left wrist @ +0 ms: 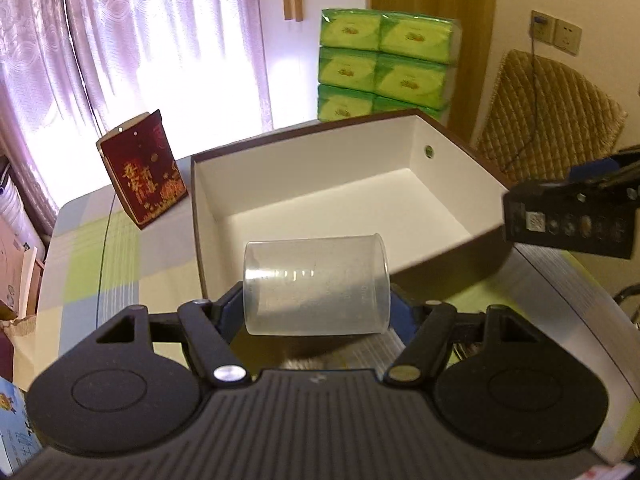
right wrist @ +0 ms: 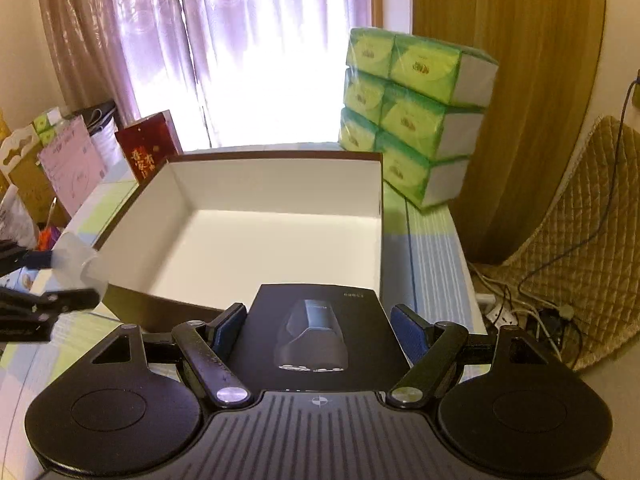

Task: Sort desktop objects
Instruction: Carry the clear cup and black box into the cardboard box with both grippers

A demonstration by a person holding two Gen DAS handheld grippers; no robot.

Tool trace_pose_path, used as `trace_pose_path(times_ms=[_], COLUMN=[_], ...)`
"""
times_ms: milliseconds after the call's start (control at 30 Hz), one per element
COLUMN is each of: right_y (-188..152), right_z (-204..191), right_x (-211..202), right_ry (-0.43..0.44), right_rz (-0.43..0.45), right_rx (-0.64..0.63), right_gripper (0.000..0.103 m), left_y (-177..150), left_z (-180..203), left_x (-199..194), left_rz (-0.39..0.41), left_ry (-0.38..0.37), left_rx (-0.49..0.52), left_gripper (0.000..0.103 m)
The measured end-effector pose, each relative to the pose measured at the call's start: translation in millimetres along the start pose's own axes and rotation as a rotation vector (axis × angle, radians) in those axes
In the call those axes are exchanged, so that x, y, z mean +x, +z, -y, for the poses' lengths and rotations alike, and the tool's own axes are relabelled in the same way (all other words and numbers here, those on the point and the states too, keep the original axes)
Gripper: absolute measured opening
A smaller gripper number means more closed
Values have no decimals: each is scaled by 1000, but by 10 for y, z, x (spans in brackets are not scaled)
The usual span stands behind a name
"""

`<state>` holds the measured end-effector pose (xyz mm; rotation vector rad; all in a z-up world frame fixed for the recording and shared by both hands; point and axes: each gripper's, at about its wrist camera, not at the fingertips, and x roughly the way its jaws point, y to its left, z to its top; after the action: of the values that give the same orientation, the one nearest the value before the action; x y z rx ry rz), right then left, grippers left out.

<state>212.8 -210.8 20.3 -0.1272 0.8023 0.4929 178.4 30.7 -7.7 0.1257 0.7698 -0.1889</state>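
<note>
My left gripper (left wrist: 316,308) is shut on a clear plastic measuring cup (left wrist: 316,284), held on its side just above the near wall of an open white-lined box (left wrist: 320,196). My right gripper (right wrist: 318,320) is shut on a black product box (right wrist: 316,332) printed with a shaver picture, held at the near edge of the same open box (right wrist: 248,240). The black box and right gripper also show in the left wrist view (left wrist: 568,224) at the right. The cup and left gripper show in the right wrist view (right wrist: 74,260) at the left. The open box holds nothing.
A dark red gift box (left wrist: 142,172) stands left of the open box. A stack of green tissue packs (left wrist: 384,64) stands behind it. The table has a checked cloth (left wrist: 100,264). A quilted chair (right wrist: 580,240) and cables lie to the right.
</note>
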Motion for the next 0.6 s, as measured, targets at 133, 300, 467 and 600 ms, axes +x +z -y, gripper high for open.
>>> trace_pose_path(times_ms=[133, 300, 467, 600], right_y=[-43, -157, -2, 197], right_z=[0, 20, -4, -68], right_x=[-10, -93, -252, -193], right_ry=[7, 21, 31, 30], right_rz=[-25, -45, 18, 71], right_rx=[-7, 3, -7, -29], right_gripper=[76, 76, 76, 76], left_y=[49, 30, 77, 163], left_z=[-42, -43, -68, -111], left_x=[92, 147, 160, 198], left_rz=[-4, -12, -4, 7], left_ry=[-3, -17, -14, -10], left_rx=[-3, 2, 10, 11], left_gripper=[68, 68, 68, 69])
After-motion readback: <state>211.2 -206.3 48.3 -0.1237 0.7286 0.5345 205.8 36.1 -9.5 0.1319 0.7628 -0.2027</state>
